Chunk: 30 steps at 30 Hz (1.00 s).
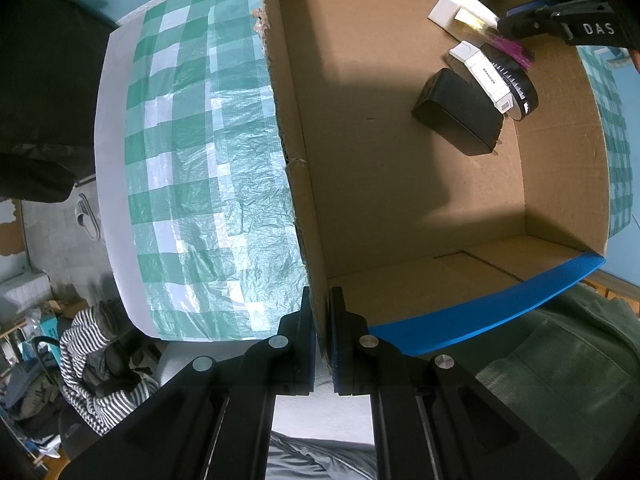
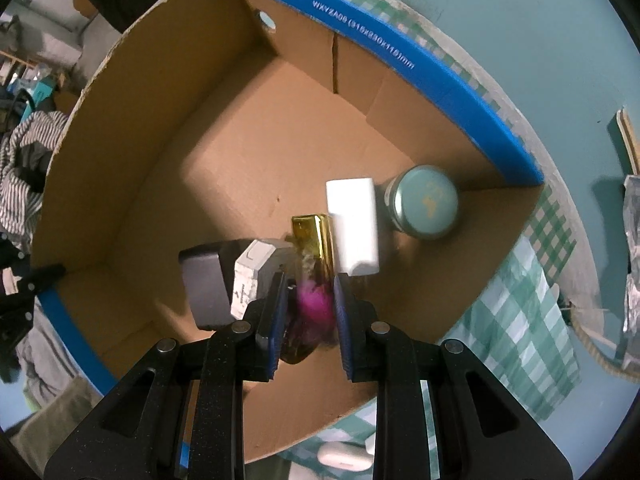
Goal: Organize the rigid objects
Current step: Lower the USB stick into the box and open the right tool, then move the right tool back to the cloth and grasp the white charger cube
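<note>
The right gripper [image 2: 310, 312] points down into the cardboard box [image 2: 160, 128], and the bottle [image 2: 312, 272] with the gold cap and pink inside sits between its jaws. The bottle is blurred and there's a sliver of gap at the pads, so I read this as a release, jaws slightly apart rather than squeezing. To do it well: let the bottle settle in the slot between the white box [image 2: 352, 224] and the grey-white pack [image 2: 252, 268], then lift straight up so nothing gets knocked.

The left gripper [image 1: 322, 328] is clamped shut on the box wall [image 1: 288, 120], steadying it.

The right view alone shows the teal tin [image 2: 426, 202] lid in the corner. The left view alone shows the black block [image 1: 456, 112], the round black item [image 1: 520, 88], and the checked cloth [image 1: 192, 160] outside.
</note>
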Each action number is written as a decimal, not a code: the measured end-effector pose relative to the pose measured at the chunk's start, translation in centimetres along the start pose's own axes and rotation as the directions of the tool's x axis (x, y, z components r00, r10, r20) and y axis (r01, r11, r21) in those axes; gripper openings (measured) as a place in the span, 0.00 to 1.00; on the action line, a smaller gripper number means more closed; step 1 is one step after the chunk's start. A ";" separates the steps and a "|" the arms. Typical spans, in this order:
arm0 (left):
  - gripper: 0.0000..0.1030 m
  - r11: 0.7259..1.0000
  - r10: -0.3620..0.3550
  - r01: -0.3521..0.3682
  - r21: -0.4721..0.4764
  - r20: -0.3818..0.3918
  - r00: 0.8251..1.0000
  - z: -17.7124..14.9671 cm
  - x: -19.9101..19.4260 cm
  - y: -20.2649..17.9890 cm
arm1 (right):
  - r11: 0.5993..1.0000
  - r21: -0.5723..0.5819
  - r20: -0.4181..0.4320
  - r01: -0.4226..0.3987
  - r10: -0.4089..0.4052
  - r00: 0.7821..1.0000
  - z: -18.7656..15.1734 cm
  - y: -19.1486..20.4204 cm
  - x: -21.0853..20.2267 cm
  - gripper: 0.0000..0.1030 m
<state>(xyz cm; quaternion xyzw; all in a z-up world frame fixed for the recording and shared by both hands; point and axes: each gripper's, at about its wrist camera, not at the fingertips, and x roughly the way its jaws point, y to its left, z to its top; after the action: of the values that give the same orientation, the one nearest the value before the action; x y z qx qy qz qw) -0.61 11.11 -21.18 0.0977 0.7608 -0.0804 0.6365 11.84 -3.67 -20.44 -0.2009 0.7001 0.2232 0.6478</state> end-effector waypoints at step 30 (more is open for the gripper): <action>0.07 1.000 0.003 -0.003 0.002 0.003 1.000 0.1 -0.1 -0.2 | 1.000 0.017 0.154 0.016 -0.018 0.988 -2.9 0.5 -9.0 0.39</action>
<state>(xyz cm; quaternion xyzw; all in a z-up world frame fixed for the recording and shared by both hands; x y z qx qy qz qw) -0.52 10.84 -21.10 0.0995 0.7598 -0.0804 0.6375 9.90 -4.99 -11.28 -0.1839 0.6478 0.2273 0.7035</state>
